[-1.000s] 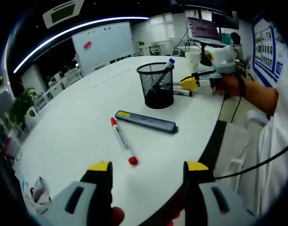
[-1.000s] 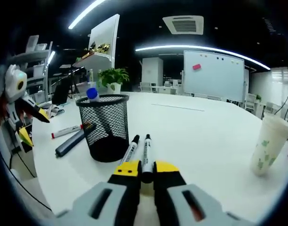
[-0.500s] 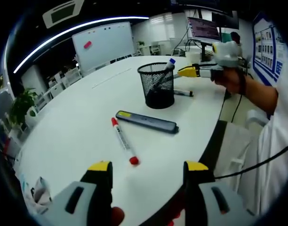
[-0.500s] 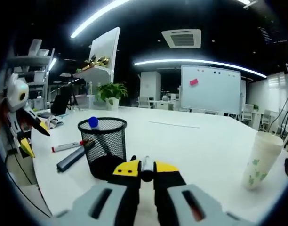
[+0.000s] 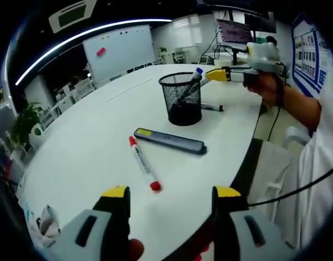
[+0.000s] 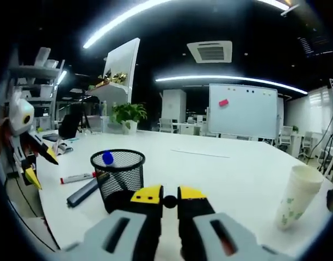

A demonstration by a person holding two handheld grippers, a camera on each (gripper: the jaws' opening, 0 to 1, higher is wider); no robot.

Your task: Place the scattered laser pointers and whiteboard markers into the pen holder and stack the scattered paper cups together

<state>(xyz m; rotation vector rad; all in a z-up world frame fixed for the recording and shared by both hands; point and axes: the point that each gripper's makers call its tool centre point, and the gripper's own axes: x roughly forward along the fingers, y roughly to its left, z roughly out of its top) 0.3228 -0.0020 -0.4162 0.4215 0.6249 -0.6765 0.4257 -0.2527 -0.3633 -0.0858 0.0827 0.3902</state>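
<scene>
A black mesh pen holder [image 5: 181, 99] stands on the white table [image 5: 90, 147] with a blue-capped marker [image 5: 196, 72] inside. A red-capped marker [image 5: 143, 163] and a dark laser pointer [image 5: 168, 140] lie in front of my left gripper [image 5: 172, 193], which is open and holds nothing. A black marker [image 5: 211, 107] lies beside the holder. My right gripper [image 5: 223, 74] hovers by the holder's rim. In the right gripper view my right gripper [image 6: 170, 197] is shut on a black marker [image 6: 170, 202] seen end-on, above the holder [image 6: 118, 176]. A paper cup [image 6: 293, 197] stands at the right.
A person's hand and sleeve [image 5: 297, 109] reach in along the table's right edge, with a cable hanging there. My left gripper [image 6: 25, 147] shows at the table's left edge. A whiteboard [image 5: 120, 50] and a potted plant [image 5: 25, 122] stand beyond the table.
My right gripper has risen from the table beside the holder to about rim height, carrying a black marker. One black marker stays on the table. The left gripper has not moved.
</scene>
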